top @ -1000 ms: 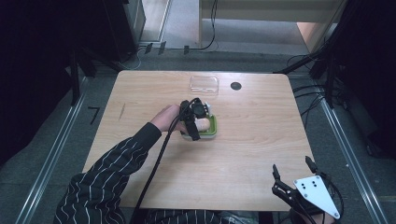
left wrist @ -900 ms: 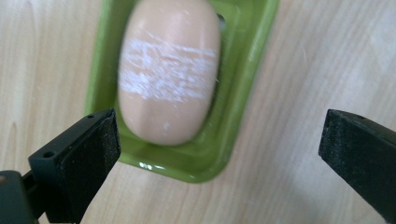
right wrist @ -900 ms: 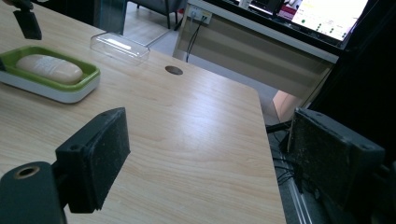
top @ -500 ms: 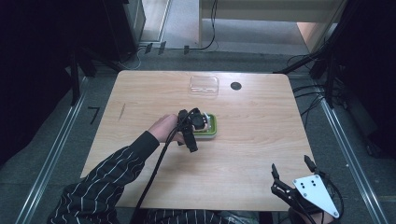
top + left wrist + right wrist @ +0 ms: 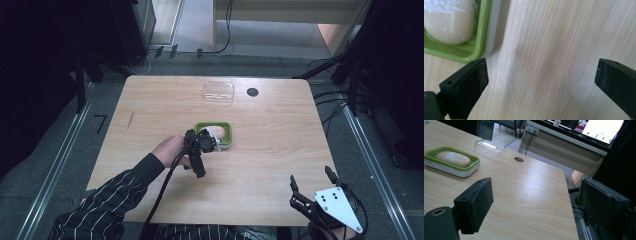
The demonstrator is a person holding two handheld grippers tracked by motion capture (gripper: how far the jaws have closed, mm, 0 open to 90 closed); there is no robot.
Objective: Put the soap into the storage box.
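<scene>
Hovering just at 7 o'clock of the soap dish, the left tongs gape released; the right tongs likewise.

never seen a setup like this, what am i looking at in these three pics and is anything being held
A person sits at a wooden table with a handheld two-jaw gripper in each hand. The high view looks down from above. The other two pictures come from cameras riding on the grippers, looking along their black jaws.

The left gripper hovers open beside a green soap dish holding a pale bar of soap. The right gripper waits open at the table's near right corner. Farther back lie a clear plastic lid and a small dark round spot. Nothing is held.
</scene>
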